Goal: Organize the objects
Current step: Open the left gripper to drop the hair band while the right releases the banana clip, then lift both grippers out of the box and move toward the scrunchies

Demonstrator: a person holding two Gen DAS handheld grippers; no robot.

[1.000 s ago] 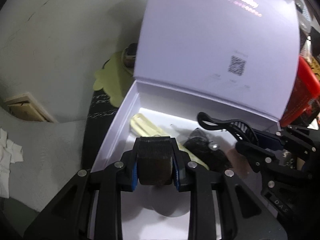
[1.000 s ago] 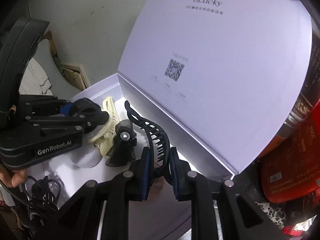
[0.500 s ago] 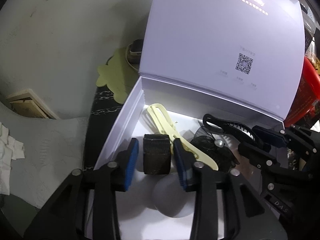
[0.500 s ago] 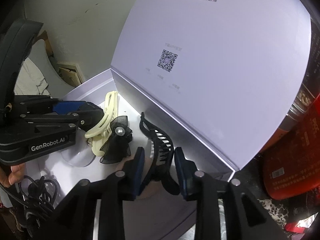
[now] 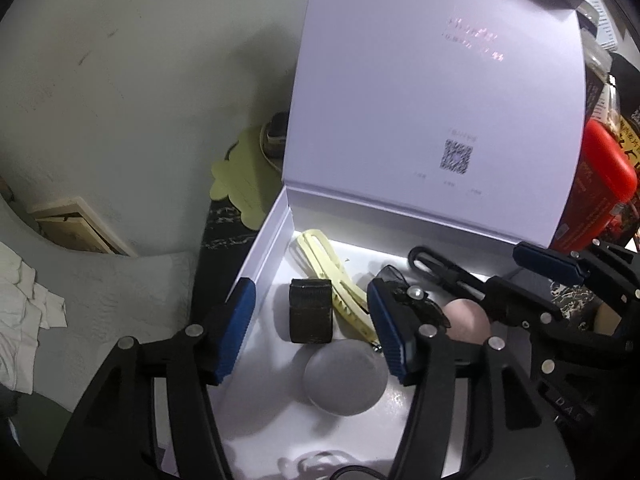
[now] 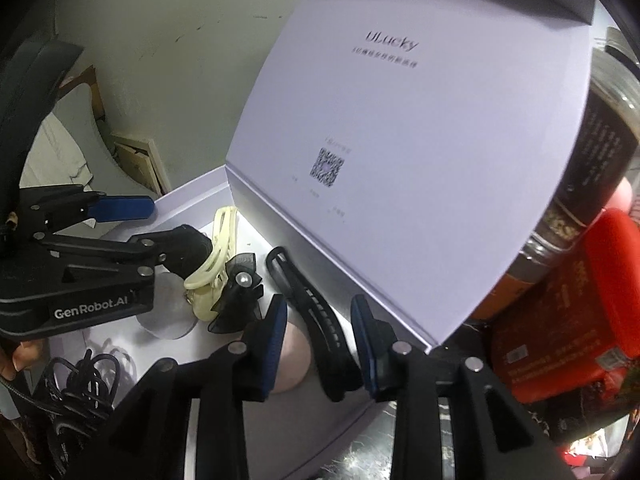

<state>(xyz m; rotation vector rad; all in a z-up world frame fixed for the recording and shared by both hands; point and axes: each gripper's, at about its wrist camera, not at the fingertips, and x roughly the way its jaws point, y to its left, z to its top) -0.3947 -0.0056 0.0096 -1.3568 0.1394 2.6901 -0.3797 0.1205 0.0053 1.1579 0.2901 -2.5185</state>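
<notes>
Left gripper (image 5: 310, 330) gaped empty above dark clip (image 5: 311, 311); right gripper (image 6: 320, 344) gaped empty astride black claw clip (image 6: 310, 312). Both clips, cream clip (image 5: 332, 276) lay inside white box (image 5: 256, 256). Lid (image 6: 400, 140) upright; closing judged outstanding.

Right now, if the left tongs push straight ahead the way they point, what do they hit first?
Most likely the dark ribbed clip lying on the box floor, centred between the open left tongs. The cream hair clip lies just beyond; depth is uncertain.
</notes>
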